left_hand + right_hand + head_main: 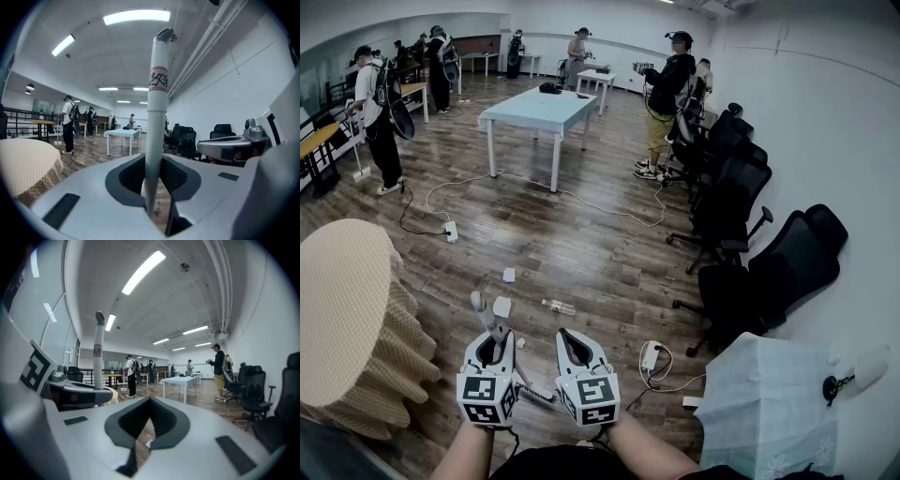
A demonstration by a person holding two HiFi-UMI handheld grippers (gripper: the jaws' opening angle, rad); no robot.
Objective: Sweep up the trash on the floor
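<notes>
My left gripper (492, 345) is clamped on a grey handle (485, 317) that runs straight up along its jaws, while my right gripper (574, 339) is closed on nothing. The paper scraps (502, 307) and plastic bottle (558, 307) lie on the floor (581, 244) just beyond both grippers. The scraps are nearer the left one.

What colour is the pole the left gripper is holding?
Light grey pole, with a white, red-edged label; clearest in the left gripper view.

Pole (483, 315) base behind left gripper (493, 342)
</notes>
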